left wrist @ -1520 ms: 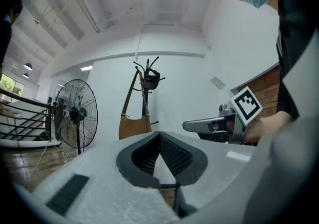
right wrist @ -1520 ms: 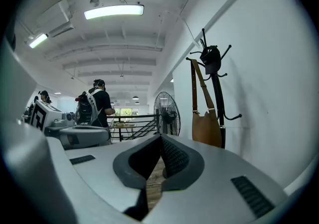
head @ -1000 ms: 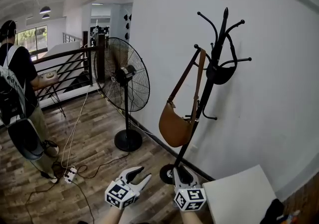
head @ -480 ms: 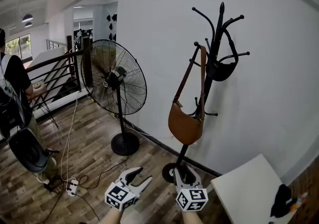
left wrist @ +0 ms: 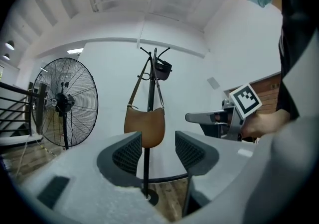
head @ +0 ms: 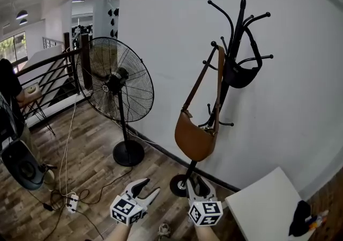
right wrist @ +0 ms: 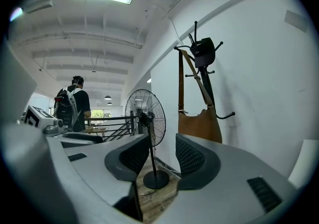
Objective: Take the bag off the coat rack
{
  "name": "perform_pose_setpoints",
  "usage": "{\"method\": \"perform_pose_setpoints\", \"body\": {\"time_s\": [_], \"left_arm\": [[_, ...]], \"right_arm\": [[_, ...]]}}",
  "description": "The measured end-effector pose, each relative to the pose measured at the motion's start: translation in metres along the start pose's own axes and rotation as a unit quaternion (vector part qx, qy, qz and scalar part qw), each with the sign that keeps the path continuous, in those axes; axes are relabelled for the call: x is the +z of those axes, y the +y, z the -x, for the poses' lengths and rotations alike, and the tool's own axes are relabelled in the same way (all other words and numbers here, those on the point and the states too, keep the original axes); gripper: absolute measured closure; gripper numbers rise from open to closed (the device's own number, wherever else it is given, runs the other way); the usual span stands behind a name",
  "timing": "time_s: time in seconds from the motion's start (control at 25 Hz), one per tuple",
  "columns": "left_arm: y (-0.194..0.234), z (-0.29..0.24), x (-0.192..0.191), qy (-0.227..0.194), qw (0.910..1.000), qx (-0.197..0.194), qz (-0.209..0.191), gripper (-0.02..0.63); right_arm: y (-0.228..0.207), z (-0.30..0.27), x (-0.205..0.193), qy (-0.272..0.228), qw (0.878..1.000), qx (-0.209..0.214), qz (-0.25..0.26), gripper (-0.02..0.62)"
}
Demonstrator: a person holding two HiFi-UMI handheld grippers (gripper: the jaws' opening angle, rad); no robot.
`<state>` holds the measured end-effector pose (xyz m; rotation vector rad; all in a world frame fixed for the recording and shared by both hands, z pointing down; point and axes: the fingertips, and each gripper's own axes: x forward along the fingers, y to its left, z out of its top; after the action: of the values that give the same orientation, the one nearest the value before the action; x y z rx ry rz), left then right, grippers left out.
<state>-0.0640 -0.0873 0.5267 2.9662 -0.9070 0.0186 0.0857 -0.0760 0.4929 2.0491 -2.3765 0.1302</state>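
A tan leather shoulder bag (head: 195, 138) hangs by its long brown strap from a hook of the black coat rack (head: 233, 47) that stands against the white wall. A small black bag (head: 239, 75) hangs higher on the same rack. Both grippers are held low, well short of the rack. My left gripper (head: 143, 187) is open and empty; in its own view the tan bag (left wrist: 144, 126) shows between the jaws, far off. My right gripper (head: 194, 184) is open and empty too, near the rack's round base (head: 179, 185). The tan bag (right wrist: 200, 124) lies right of its jaws.
A tall black pedestal fan (head: 114, 82) stands left of the rack. Cables and a power strip (head: 71, 201) lie on the wood floor. A white table (head: 268, 208) is at the lower right. A person with a backpack (head: 12, 122) stands at the far left by a railing.
The head view has swung so the rack and fan sit a little further left and closer. Both grippers' jaws have spread wider. The person at the left has slid toward the frame edge.
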Motion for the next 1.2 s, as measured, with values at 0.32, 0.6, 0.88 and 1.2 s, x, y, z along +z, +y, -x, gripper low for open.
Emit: {"method": "perform_pose_setpoints", "body": {"time_s": [0.32, 0.6, 0.88, 1.2], "left_arm": [[0.035, -0.054, 0.011, 0.002, 0.9998, 0.005, -0.017, 0.400], [0.054, -0.098, 0.027, -0.006, 0.9999, 0.012, -0.009, 0.400], [0.066, -0.145, 0.036, -0.010, 0.9997, 0.013, -0.018, 0.403], [0.078, -0.189, 0.053, -0.025, 0.9995, 0.005, -0.017, 0.408]], "right_arm": [[-0.036, -0.047, 0.027, -0.030, 0.999, -0.011, 0.025, 0.448], [-0.070, -0.081, 0.044, -0.049, 0.999, -0.008, 0.021, 0.448], [-0.109, -0.107, 0.057, -0.060, 0.998, -0.013, 0.016, 0.448], [-0.135, -0.115, 0.079, -0.086, 0.996, -0.029, 0.024, 0.448]]}}
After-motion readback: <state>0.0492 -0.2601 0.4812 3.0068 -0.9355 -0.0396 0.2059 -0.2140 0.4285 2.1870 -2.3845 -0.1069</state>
